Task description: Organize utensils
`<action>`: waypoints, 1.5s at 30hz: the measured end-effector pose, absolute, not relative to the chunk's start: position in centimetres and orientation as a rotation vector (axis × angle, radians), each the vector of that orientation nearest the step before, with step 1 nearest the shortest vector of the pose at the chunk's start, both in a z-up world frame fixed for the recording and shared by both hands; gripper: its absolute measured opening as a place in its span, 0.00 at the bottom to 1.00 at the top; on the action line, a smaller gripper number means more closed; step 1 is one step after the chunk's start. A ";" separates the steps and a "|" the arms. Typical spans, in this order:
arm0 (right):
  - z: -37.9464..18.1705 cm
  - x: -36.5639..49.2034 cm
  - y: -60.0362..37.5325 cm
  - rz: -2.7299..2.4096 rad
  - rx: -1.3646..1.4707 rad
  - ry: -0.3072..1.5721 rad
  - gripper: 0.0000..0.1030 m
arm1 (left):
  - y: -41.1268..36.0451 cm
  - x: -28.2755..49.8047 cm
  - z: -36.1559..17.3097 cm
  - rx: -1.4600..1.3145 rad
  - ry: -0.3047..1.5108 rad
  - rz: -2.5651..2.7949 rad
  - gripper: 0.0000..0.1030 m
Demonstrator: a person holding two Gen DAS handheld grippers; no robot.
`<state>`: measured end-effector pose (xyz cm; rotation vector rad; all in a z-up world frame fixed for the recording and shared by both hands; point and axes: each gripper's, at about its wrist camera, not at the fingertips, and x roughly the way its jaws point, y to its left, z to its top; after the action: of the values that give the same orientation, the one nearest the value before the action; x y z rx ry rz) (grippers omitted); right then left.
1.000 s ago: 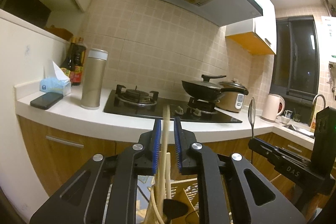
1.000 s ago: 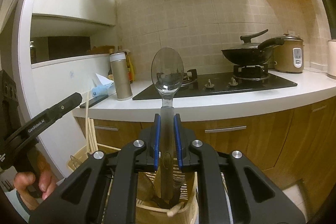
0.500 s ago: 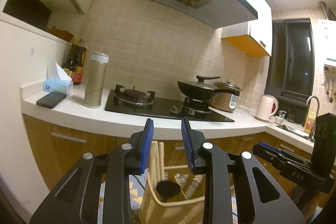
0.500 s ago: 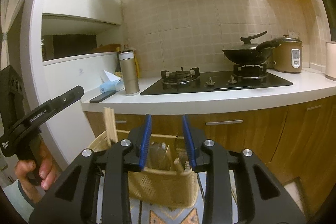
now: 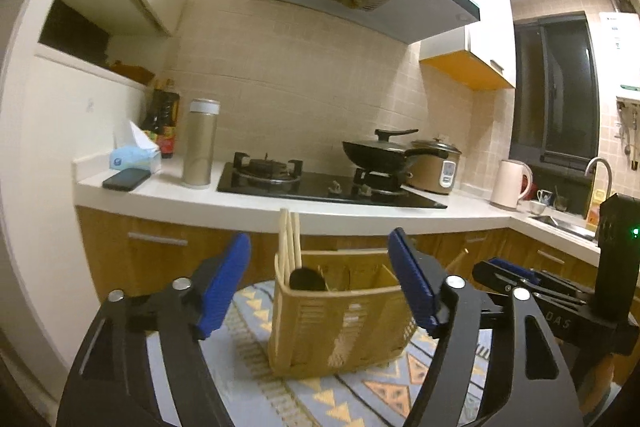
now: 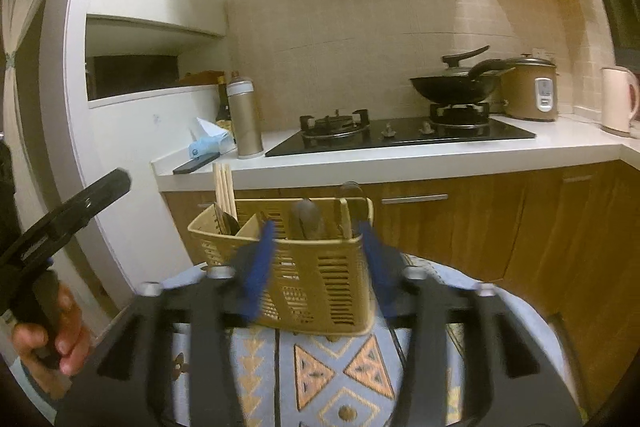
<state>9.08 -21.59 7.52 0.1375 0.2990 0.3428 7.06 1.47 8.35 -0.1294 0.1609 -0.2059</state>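
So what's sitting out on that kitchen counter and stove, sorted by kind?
Cooking pots: 2, wok, rice cooker
Drink containers: 2, flask, kettle
Sauce bottles: at least 1, others may be hidden behind
Tissue packs: 1
Phones: 1
Total: 7

One basket (image 6: 320,267) stands on one patterned cloth (image 6: 332,379). It holds three chopsticks (image 6: 224,187) in one bundle. Two tools: left (image 5: 320,283) and right (image 6: 316,251). On the bench (image 5: 240,203): one flask (image 5: 200,143), one phone (image 5: 126,179), one tissue pack (image 5: 134,157), one wok (image 5: 376,155), one rice cooker (image 5: 436,167), one kettle (image 5: 510,185).
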 end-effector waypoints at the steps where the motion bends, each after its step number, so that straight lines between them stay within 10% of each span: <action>1: 7.4 8.7 -21.7 0.336 0.143 0.288 0.57 | 1.4 6.5 8.1 -0.134 0.166 -0.205 0.71; 11: 5.7 4.9 -20.9 0.173 0.111 0.200 0.85 | 0.9 3.3 5.4 -0.128 0.174 -0.098 0.93; 45: 2.3 5.3 -19.8 0.129 0.010 0.209 0.92 | 0.2 4.5 1.0 -0.015 0.215 0.056 0.92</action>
<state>5.30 -19.80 2.31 0.0102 0.2086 0.1295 4.48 0.24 1.00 -0.0154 0.2148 0.0556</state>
